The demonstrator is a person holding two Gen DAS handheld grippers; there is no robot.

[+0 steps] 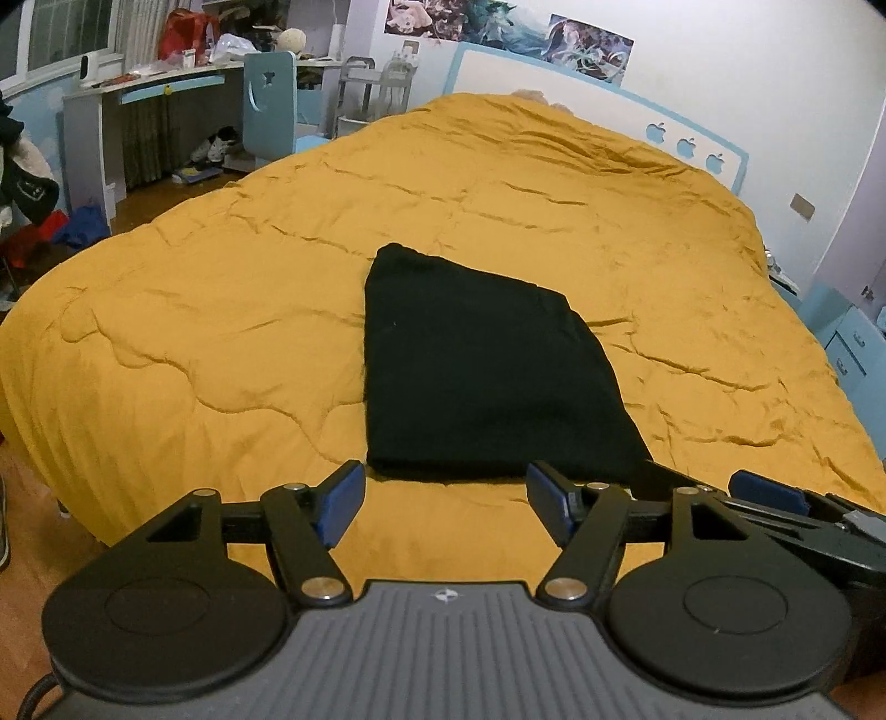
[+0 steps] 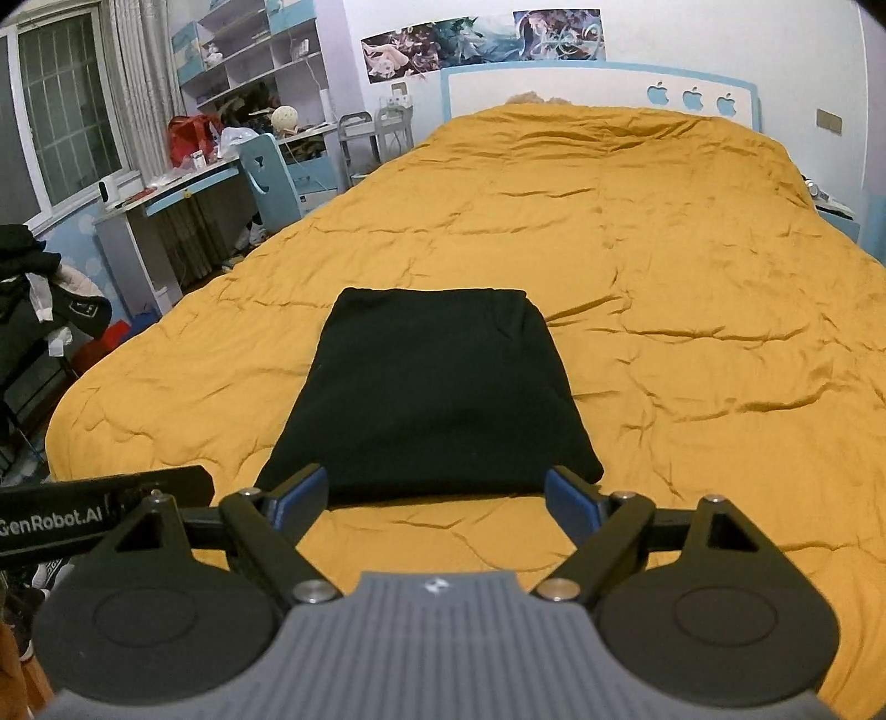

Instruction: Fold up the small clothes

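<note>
Left wrist view shows us a wide bed (image 1: 221, 288) under a rumpled mustard-yellow quilt, filling most of the room from the near edge to the white and blue headboard (image 1: 554, 72) at the far wall. On the far left we see a desk (image 1: 138, 94) piled with clutter and a pale blue chair (image 1: 268, 105) pushed up beside it, with posters (image 1: 498, 25) on the wall above the headboard. On the near half of the quilt lies the black garment (image 1: 476, 376), folded into a flat, roughly square packet with its near edge just ahead of our fingertips. Our left hand-held gripper (image 1: 446, 507) hovers just short of that near edge with its blue-padded jaws spread wide and only yellow quilt between them; nothing is held. Right wrist view gives us the same black garment (image 2: 437, 399) squarely ahead, lying flat and free on the quilt. Our right hand-held gripper (image 2: 437, 498) likewise stands wide, its pads flanking the garment's near edge without pressing it, and grips nothing. At the near left edge of that view we catch the side of the left hand-held gripper (image 2: 105, 515), just beside ours.
</note>
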